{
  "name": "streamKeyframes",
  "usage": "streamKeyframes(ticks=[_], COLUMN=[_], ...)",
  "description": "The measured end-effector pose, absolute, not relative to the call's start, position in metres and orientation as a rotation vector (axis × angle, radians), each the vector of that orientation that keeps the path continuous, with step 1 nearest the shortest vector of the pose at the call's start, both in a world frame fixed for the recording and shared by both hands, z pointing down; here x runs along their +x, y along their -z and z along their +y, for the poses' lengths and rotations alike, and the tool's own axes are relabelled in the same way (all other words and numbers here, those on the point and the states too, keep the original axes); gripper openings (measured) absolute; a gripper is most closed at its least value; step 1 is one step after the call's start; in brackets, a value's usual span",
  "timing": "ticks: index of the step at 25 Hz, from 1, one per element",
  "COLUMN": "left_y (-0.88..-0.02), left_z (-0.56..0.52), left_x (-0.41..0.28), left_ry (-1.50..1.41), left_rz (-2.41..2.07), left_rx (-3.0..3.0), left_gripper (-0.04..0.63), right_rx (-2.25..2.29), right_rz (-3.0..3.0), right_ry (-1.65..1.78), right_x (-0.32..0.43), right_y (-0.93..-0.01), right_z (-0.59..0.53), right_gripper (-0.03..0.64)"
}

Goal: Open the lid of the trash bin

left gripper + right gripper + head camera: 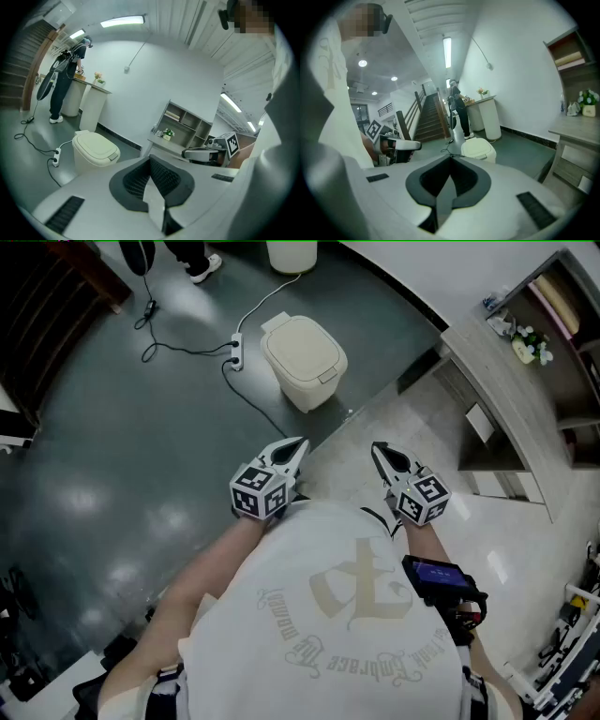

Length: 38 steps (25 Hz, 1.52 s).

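Note:
A cream trash bin (304, 360) with its lid down stands on the dark floor, ahead of both grippers. The same trash bin (95, 152) sits left of centre in the left gripper view, and the trash bin (478, 150) shows just past the jaws in the right gripper view. My left gripper (296, 448) is shut with nothing in it, held well short of the bin. My right gripper (377, 452) is also shut and holds nothing, level with the left one and to the right of it.
A white power strip (235, 352) with black cables lies on the floor left of the bin. A wooden shelf unit (525, 399) with a small flower pot stands at the right. A person (65, 84) stands by a white counter in the back.

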<state>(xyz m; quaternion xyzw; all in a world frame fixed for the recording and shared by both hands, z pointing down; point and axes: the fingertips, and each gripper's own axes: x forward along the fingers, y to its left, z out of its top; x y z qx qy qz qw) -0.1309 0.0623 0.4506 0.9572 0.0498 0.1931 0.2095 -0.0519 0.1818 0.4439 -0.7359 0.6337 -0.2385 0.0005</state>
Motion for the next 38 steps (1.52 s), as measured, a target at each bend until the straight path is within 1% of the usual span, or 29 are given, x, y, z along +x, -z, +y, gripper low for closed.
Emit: streamKeyframes(ticks=[9,22,31,38], left_y=[-0.454,-0.446,-0.451,-0.462], left_z=[0.084,0.063,0.061,0.047], left_x=[-0.137,-0.130,-0.133,-0.144], left_ry=[-0.566,-0.520,-0.551,-0.566], left_rz=[0.146,0.104,0.096,0.020], left_rx=[2.660,2.678,2.668,2.653], left_gripper=[0.012,0.012,0.012,0.012], right_rx=[-2.303,-2.325,-2.320,-2.259], right_rz=[1.959,1.962,1.915,1.977], right_ry=[0.761,0.709,0.739,0.775], right_x=[-0.057,-0.049,-0.043,-0.050], right_y=[-0.449,-0.446,-0.452,-0.467], right_z=[0.203,0.191,0.189,0.167], right_gripper=[0.005,0.005,0.005,0.005])
